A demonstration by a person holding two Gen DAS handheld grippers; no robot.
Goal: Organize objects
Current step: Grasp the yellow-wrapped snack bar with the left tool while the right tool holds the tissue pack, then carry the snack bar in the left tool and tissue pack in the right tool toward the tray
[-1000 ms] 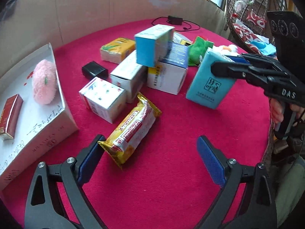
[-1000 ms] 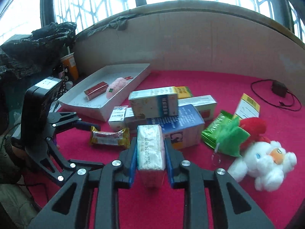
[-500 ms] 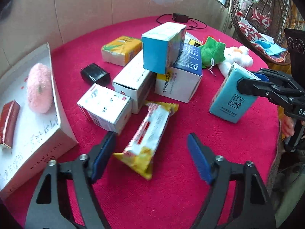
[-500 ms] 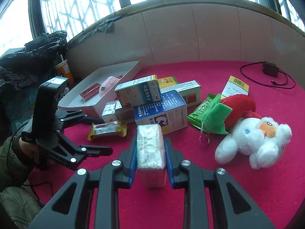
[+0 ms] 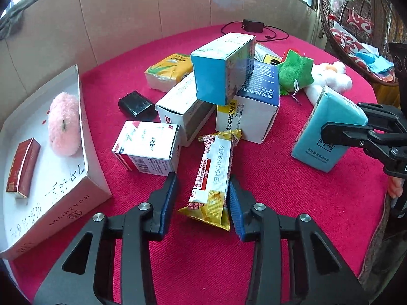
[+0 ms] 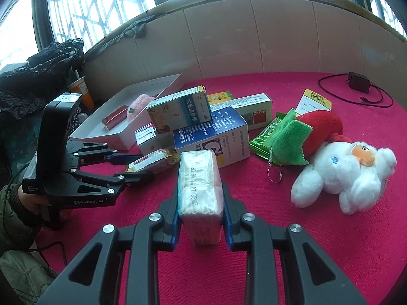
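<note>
The left hand-held gripper (image 5: 202, 198) has closed around the snack packet (image 5: 213, 175), seemingly gripping it, ready for lifting; the right hand-held gripper (image 6: 199, 211) stays clamped on the tissue pack (image 6: 199, 185).

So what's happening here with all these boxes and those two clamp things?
Someone is tidying a cluttered red table using a hand-held gripper in each hand. The right gripper is clamped on a light blue tissue pack. The left gripper has its fingers on either side of a yellow snack packet lying on the table, though I can't tell if it grips it yet. A white tray at the left already holds a pink plush and a small red box.
</note>
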